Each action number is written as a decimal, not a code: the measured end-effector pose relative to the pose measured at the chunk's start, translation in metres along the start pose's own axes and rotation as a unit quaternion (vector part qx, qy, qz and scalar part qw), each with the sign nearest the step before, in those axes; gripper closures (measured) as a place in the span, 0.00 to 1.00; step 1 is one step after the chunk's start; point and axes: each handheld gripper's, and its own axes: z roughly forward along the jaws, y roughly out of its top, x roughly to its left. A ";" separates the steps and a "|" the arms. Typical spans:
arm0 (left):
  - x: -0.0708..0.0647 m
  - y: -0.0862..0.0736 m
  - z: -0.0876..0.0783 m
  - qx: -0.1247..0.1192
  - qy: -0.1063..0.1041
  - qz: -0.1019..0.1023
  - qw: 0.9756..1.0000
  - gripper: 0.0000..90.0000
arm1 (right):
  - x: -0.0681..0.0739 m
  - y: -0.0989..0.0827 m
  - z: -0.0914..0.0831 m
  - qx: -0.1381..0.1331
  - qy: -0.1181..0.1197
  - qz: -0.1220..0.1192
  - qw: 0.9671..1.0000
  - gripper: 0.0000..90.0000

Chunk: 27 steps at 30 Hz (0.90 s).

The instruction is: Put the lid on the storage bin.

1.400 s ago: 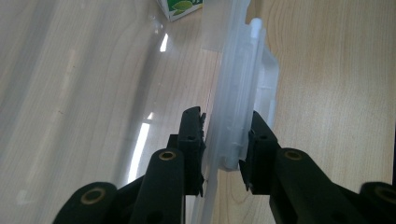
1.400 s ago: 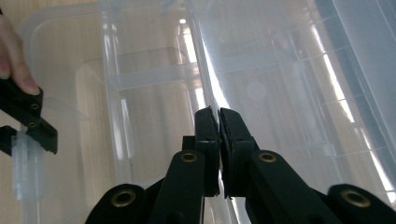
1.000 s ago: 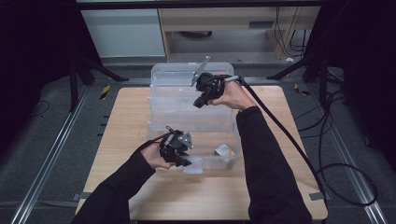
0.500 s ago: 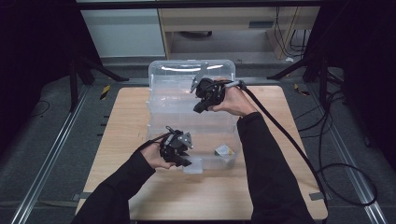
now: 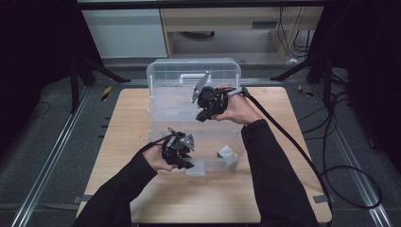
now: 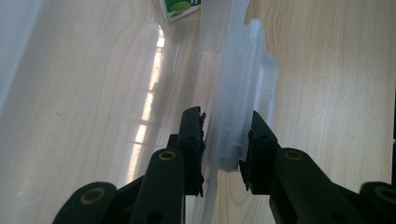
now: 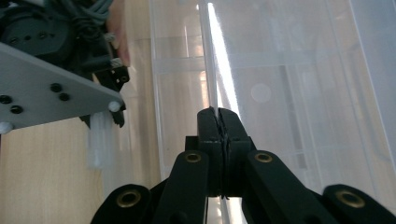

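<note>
2 hands: forearms are extended from the near edge over the wooden table.
Left gripper: held low at the near wall of the clear plastic bin; its jaws are clamped on the latch tab.
Right gripper: raised and tilted over the bin; jaws are pinched on the lid, at its thin edge.
Small carton: seen lying in the bin's near right corner.

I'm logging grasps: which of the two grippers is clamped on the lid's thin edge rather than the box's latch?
The right gripper: its jaws pinch the clear lid edge. The left gripper straddles the thicker front latch.
</note>
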 end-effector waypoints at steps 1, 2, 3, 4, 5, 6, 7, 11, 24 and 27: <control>0.000 0.000 0.000 0.000 0.000 0.000 1.000 0.80 | 0.001 0.000 0.000 0.000 0.002 -0.001 1.000 1.00; 0.000 0.000 0.000 0.000 0.000 0.000 1.000 0.80 | 0.003 0.000 0.001 0.002 0.002 -0.001 1.000 1.00; 0.000 0.000 0.000 -0.002 0.002 0.000 1.000 0.80 | 0.004 -0.001 0.001 0.001 0.004 -0.001 1.000 1.00; -0.001 0.000 0.000 -0.002 0.003 0.000 1.000 0.80 | 0.005 -0.002 0.001 0.001 0.003 0.001 1.000 0.99; -0.001 0.000 0.000 0.003 0.003 0.000 1.000 0.80 | 0.008 -0.005 0.001 -0.004 0.002 0.002 1.000 0.99; -0.001 0.001 0.000 0.004 0.004 0.001 1.000 0.80 | 0.008 -0.005 0.001 -0.004 0.002 0.002 1.000 0.99; -0.002 0.001 -0.001 0.005 0.006 -0.001 1.000 0.80 | 0.008 -0.006 0.001 -0.007 0.003 0.005 1.000 0.99; -0.003 0.001 0.000 0.002 0.008 -0.002 1.000 0.80 | 0.013 -0.008 0.002 -0.009 0.002 0.004 1.000 0.99; -0.008 0.002 0.000 0.013 0.024 0.004 1.000 0.78 | 0.029 -0.015 0.009 -0.019 0.014 0.004 1.000 0.99; -0.009 0.003 0.000 0.015 0.028 0.005 0.999 0.77 | 0.031 -0.019 0.010 -0.024 0.018 0.003 1.000 0.99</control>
